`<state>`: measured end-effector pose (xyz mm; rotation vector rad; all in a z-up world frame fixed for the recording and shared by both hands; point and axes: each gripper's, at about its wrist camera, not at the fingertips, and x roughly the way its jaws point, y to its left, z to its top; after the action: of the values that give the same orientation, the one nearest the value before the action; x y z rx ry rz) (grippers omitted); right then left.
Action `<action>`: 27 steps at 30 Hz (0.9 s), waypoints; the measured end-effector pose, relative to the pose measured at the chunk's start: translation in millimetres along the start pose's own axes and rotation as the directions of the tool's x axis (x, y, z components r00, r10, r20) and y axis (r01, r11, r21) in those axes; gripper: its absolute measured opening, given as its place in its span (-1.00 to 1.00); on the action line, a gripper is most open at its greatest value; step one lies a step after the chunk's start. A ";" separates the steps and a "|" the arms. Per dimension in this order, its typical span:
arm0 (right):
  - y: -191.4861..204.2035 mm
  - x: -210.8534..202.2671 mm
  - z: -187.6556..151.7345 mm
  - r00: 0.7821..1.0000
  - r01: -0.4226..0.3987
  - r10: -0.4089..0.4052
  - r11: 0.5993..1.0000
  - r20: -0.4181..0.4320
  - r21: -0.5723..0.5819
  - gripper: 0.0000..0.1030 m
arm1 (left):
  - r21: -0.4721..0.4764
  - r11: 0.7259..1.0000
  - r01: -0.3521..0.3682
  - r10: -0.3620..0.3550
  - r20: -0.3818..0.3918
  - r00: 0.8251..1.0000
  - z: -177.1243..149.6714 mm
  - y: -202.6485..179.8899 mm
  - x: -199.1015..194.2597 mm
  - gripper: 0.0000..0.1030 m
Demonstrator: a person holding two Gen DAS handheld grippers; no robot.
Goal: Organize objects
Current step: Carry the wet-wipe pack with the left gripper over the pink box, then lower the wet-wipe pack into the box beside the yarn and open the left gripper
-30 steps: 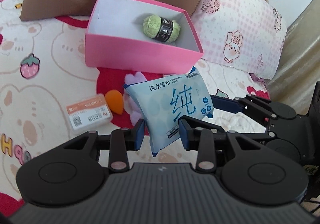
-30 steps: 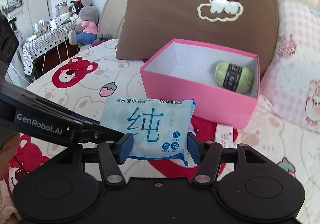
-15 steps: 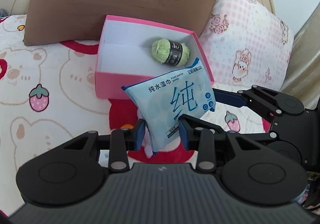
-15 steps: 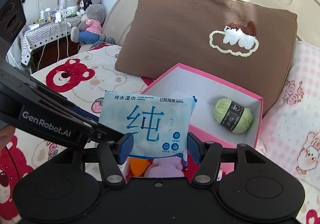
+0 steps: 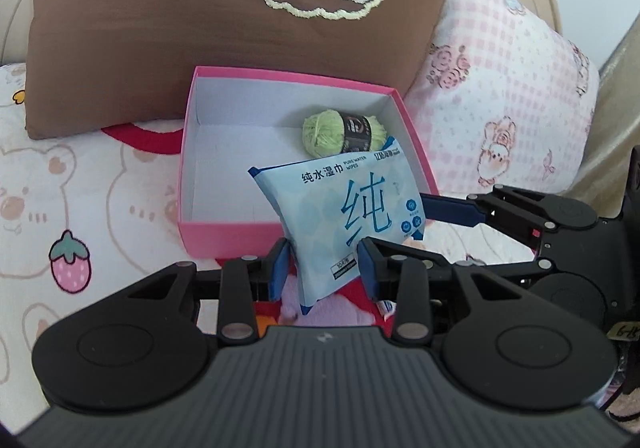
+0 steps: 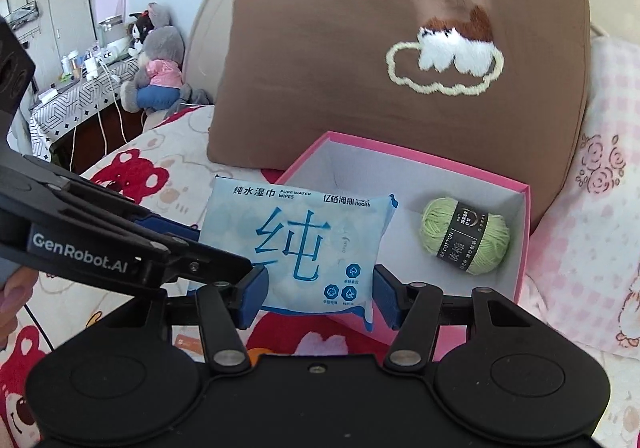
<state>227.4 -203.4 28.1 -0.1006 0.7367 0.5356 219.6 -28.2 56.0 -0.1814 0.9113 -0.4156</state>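
Both the left gripper (image 5: 323, 268) and right gripper (image 6: 316, 298) pinch the wipes pack (image 6: 304, 248), held over the pink box's (image 5: 224, 238) near edge (yarn (image 6: 464, 242) inside); next, probably lower and release.

My left gripper (image 5: 323, 271) and my right gripper (image 6: 317, 295) each pinch one side of the flat blue pack of wet wipes (image 5: 347, 215), which hangs over the near edge of the open pink cardboard box (image 5: 224, 236). In the box, at the far right, lies the green ball of yarn (image 5: 343, 131). Behind the box leans the brown pillow (image 5: 160, 19), and the pink checked pillow (image 5: 504, 99) lies to its right.
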 end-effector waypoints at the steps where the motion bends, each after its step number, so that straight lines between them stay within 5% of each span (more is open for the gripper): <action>1: -4.8 3.6 3.0 1.000 -0.008 0.009 1.000 -0.013 0.016 0.21 | 0.003 1.000 -0.003 0.003 0.001 1.000 4.0 0.0 3.3 -0.33; 15: -50.6 70.7 24.2 0.996 -0.036 0.048 0.986 -0.071 0.162 -0.01 | 0.028 0.997 -0.075 0.075 0.022 0.997 47.1 15.2 65.2 -0.22; 27: -80.9 144.1 21.6 0.985 0.006 0.047 0.951 -0.166 0.309 -0.03 | -0.067 0.997 -0.050 0.045 -0.072 0.996 65.7 53.8 135.2 -0.23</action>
<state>369.4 -205.4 -59.3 0.1548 0.9829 0.4286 359.6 -38.1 -20.1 -0.2085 0.9980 -0.3486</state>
